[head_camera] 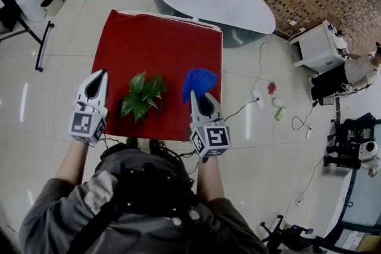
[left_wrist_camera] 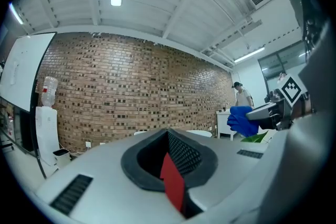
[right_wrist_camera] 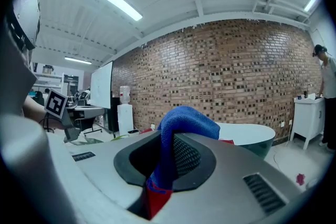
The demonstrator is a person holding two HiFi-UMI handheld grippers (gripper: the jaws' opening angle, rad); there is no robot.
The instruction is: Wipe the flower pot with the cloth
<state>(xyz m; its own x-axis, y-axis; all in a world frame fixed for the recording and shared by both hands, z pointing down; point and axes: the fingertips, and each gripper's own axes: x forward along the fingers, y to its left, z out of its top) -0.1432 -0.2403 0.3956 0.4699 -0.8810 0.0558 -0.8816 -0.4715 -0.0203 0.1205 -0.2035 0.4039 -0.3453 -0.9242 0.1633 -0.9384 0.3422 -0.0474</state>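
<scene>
While the red table (head_camera: 158, 38) fills the middle of the head view on a pale tiled floor, the potted plant (head_camera: 143, 96) stands near its front edge, between the two grippers and touching neither. From above it shows as a loose cluster of broad, pointed green leaves, lighter along their ribs and darker at the centre. To its right the cloth (head_camera: 199, 80) is bright blue and fuzzy, bunched into a soft lump that hangs over the table's right front part.

The right gripper (head_camera: 197, 95) has its jaws clamped on that cloth. In the right gripper view the blue fabric rises from between the jaws and folds over the top of one of them. The left gripper (head_camera: 101, 75) hangs over the table's left edge with its jaws together and nothing between them. Only a strip of the red table shows through the slot in the left gripper view.

The pot itself lies wholly under the leaves, so its colour and shape cannot be told. The cloth covers the right gripper's tips in the head view. In the left gripper view the plant is only a green sliver under the blue cloth. The table's front edge is partly hidden by the person's headgear and shoulders.
</scene>
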